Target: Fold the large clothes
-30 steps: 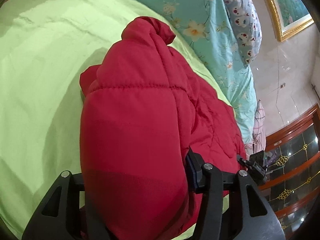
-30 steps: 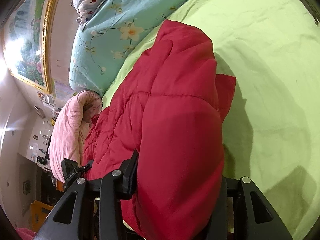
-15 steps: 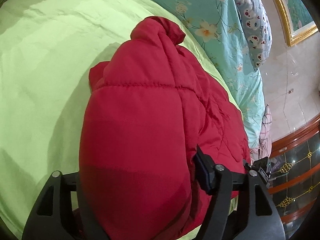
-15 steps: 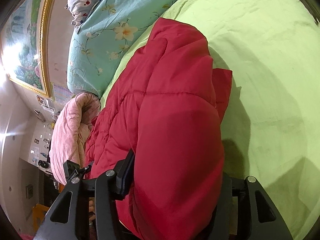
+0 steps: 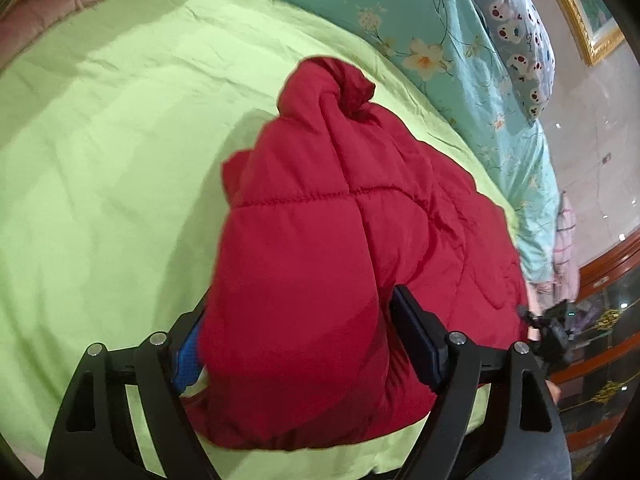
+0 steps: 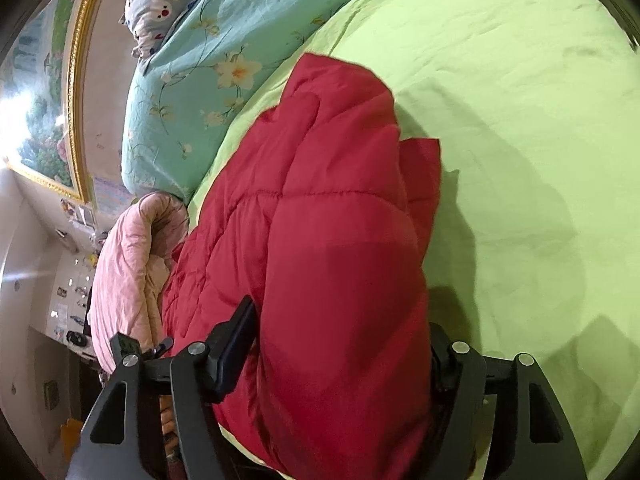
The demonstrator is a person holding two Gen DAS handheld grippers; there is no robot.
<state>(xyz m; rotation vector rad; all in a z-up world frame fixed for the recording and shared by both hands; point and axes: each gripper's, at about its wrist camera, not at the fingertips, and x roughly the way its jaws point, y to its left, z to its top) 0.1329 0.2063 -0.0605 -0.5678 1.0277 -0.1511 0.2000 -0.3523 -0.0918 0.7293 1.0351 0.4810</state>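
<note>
A red quilted puffer jacket [image 5: 320, 240] lies bunched on the lime green bed sheet [image 5: 100, 160]; it also shows in the right wrist view [image 6: 320, 240]. My left gripper [image 5: 300, 332] has its jaws wide around a thick padded fold of the jacket, the blue pad [image 5: 188, 356] on the left finger partly showing. My right gripper [image 6: 340, 344] grips another thick fold of the same jacket between its black fingers [image 6: 236, 344]. The jacket bulges over both grippers and hides the fingertips.
A teal floral duvet [image 5: 460, 40] and a cartoon-print pillow [image 5: 516, 36] lie beyond the jacket. A pink quilt [image 6: 128, 256] is piled at the bed's side. A gold-framed painting [image 6: 44, 92] hangs on the wall. A wooden cabinet [image 5: 604, 344] stands beside the bed.
Both grippers have pulled back with the jacket, dragging it toward the near edge of the bed. The left gripper's blue pad now shows beside the fold.
</note>
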